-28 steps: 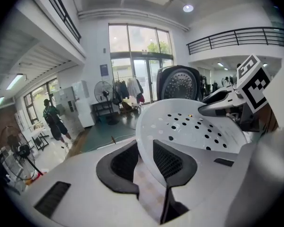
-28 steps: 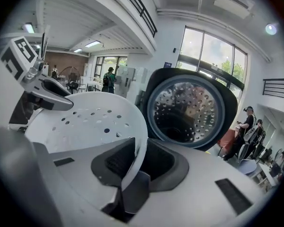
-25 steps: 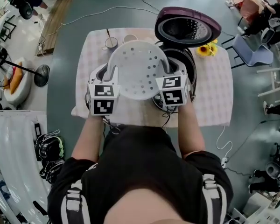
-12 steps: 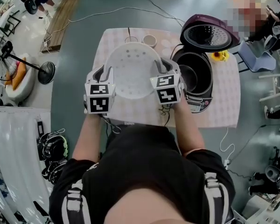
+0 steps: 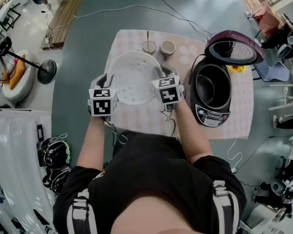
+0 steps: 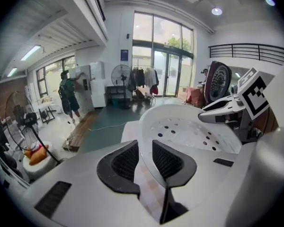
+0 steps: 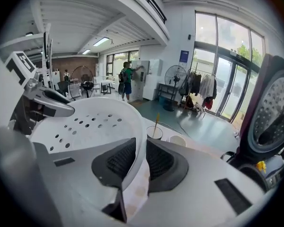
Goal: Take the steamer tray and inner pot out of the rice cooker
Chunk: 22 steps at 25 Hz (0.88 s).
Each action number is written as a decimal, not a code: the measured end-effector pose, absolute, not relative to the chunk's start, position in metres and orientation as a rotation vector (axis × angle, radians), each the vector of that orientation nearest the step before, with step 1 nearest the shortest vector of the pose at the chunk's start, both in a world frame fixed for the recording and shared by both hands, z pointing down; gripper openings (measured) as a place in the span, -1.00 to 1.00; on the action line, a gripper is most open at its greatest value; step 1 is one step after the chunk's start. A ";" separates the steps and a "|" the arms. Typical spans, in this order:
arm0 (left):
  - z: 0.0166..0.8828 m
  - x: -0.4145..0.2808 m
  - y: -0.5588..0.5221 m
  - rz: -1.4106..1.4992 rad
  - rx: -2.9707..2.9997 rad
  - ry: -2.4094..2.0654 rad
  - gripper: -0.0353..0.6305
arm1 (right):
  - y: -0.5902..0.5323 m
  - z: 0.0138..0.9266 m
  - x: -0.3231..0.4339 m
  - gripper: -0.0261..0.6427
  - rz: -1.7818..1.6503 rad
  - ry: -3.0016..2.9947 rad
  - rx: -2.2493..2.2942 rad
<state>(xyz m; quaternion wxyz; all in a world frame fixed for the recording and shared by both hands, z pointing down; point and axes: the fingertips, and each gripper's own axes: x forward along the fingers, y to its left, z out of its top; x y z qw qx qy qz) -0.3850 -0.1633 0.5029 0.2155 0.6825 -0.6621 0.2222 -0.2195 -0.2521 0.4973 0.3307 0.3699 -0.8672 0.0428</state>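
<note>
Steamer tray (image 5: 132, 77) is out, held level over the table (image 5: 136, 118) left of the open rice cooker (image 5: 212, 116), left gripper (image 6: 144, 160) and right gripper (image 7: 141, 161) each pinching an opposite rim, apparently for set-down; inner pot (image 5: 212, 84) not yet removed.

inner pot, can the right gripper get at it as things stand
Probably not yet: the right gripper is shut on the steamer tray's rim. The inner pot sits uncovered, lid up.

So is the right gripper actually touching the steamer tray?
Touching. The right gripper pinches the steamer tray by its rim; its own view shows both fingers pressed against the white edge.
</note>
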 end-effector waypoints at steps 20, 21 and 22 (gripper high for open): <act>0.645 -0.420 -0.231 0.377 1.765 -1.624 -0.73 | -0.313 0.653 -0.240 -0.83 0.698 -2.214 1.014; 0.650 -0.421 -0.233 0.357 1.755 -1.614 -0.75 | -0.313 0.658 -0.240 -0.83 0.721 -2.211 1.014; 0.654 -0.422 -0.235 0.342 1.746 -1.604 -0.76 | -0.314 0.663 -0.240 -0.83 0.747 -2.209 1.012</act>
